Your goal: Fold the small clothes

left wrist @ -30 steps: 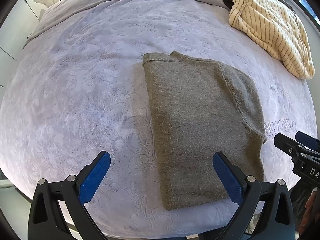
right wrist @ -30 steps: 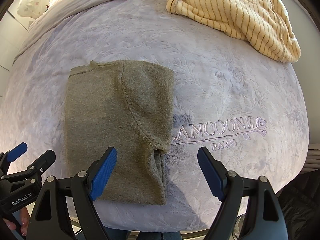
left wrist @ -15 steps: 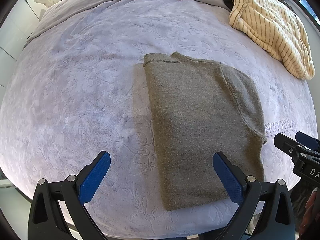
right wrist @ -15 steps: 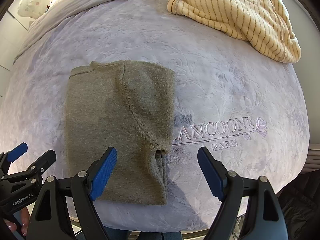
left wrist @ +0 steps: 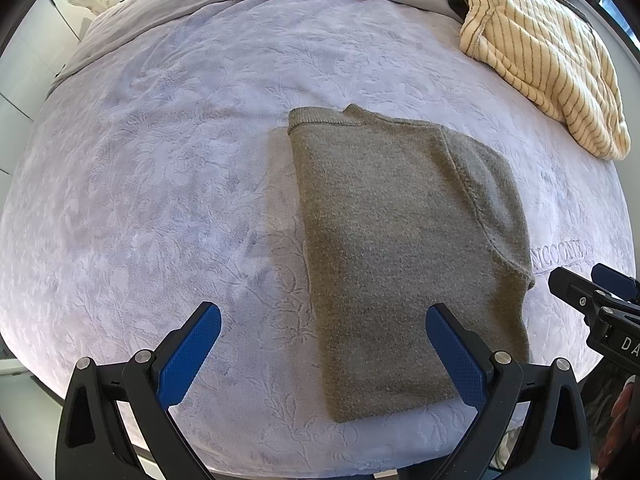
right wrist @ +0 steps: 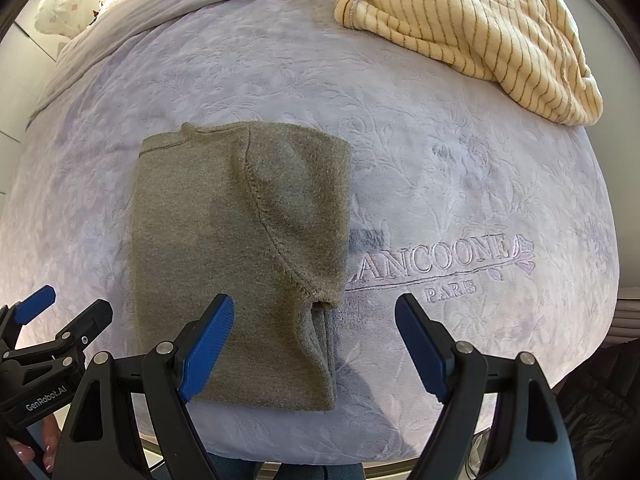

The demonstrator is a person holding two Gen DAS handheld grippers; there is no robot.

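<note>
A grey-olive knitted garment (left wrist: 404,248) lies folded into a long rectangle on the lavender bed cover, one side flap folded over its right part. It also shows in the right wrist view (right wrist: 240,248). My left gripper (left wrist: 323,344) is open and empty, above the garment's near left edge. My right gripper (right wrist: 314,340) is open and empty, above the garment's near right corner. Each gripper shows at the edge of the other's view: the right one (left wrist: 592,300), the left one (right wrist: 52,320).
A cream striped garment (left wrist: 548,60) lies heaped at the far right of the bed, also in the right wrist view (right wrist: 476,28). The bed cover (right wrist: 460,184) carries embroidered lettering on the right. The bed's near edge runs just under the grippers.
</note>
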